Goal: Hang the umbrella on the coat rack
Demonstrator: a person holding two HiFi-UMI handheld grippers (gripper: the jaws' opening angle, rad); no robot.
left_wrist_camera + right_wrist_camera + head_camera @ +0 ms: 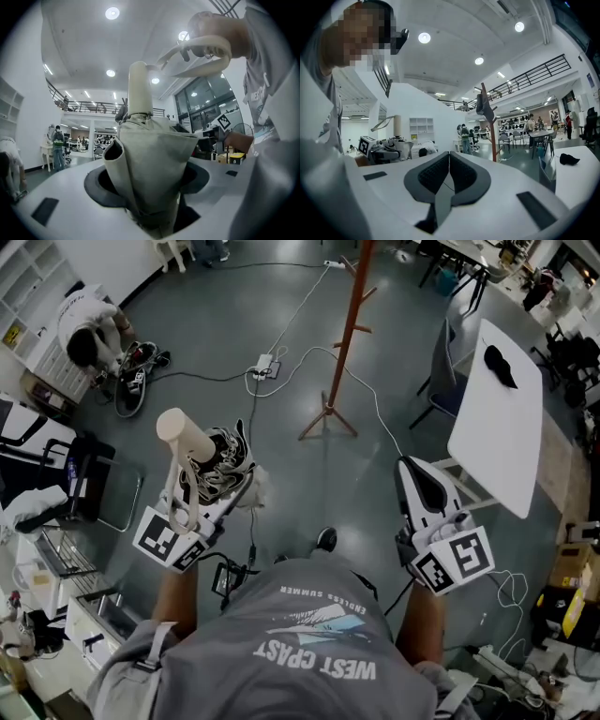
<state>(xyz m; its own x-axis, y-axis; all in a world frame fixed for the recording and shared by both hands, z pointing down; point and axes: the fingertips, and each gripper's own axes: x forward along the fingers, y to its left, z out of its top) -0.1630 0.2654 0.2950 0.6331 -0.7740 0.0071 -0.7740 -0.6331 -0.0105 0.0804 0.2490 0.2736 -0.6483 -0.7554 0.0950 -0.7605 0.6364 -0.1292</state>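
One umbrella (pixel 185 434) at 8 o'clock. One coat rack (pixel 349 334) at 12 o'clock. Two claws: the left claw (pixel 232 472) at 8 o'clock, the right claw (pixel 410 472) at 4 o'clock. One white table (pixel 502 437) at 2 o'clock, with one black item (pixel 499 367) on it and one chair (pixel 448 367) beside it. One power strip (pixel 263 365) at 11 o'clock. One crouching person (pixel 86 329) at 10 o'clock.
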